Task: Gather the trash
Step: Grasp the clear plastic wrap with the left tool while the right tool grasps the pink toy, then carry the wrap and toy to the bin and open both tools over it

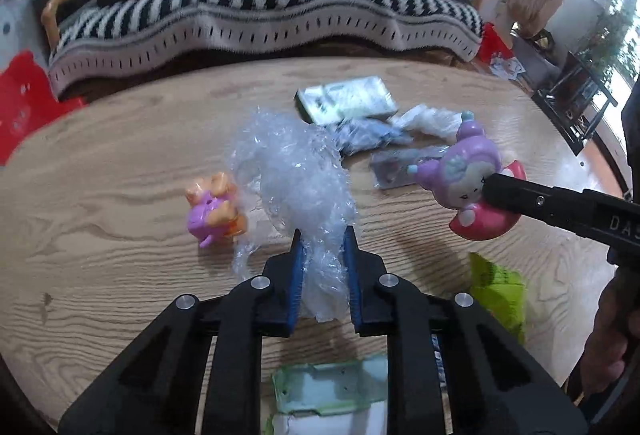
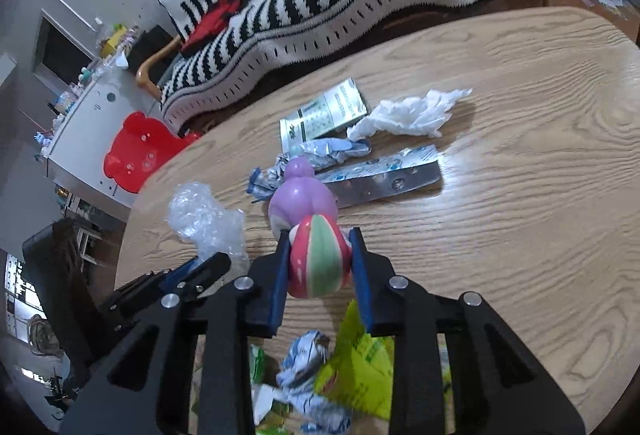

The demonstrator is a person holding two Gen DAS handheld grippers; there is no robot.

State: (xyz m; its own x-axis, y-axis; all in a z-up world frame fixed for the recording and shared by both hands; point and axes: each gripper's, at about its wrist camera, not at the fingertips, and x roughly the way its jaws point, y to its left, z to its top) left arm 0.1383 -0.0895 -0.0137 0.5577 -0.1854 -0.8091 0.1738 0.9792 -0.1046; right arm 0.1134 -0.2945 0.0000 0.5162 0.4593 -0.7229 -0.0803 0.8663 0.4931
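Note:
My left gripper [image 1: 322,235] is shut on a crumpled clear plastic wrap [image 1: 296,171], which rises off the wooden table [image 1: 120,155]; the same wrap [image 2: 204,223] shows at the left of the right wrist view. My right gripper [image 2: 318,235] is shut on a purple and pink toy figure [image 2: 312,243], pinched between the blue pads at its pink and green base. In the left wrist view that toy figure [image 1: 468,175] hangs above the table at the right, held by the black right gripper [image 1: 494,185].
On the table lie a small purple and orange toy [image 1: 214,213], a silver box [image 2: 324,115], a white tissue [image 2: 412,115], a blister strip [image 2: 384,175], crumpled blue foil [image 2: 320,155] and a green wrapper [image 1: 498,287]. A striped sofa [image 1: 260,11] stands beyond.

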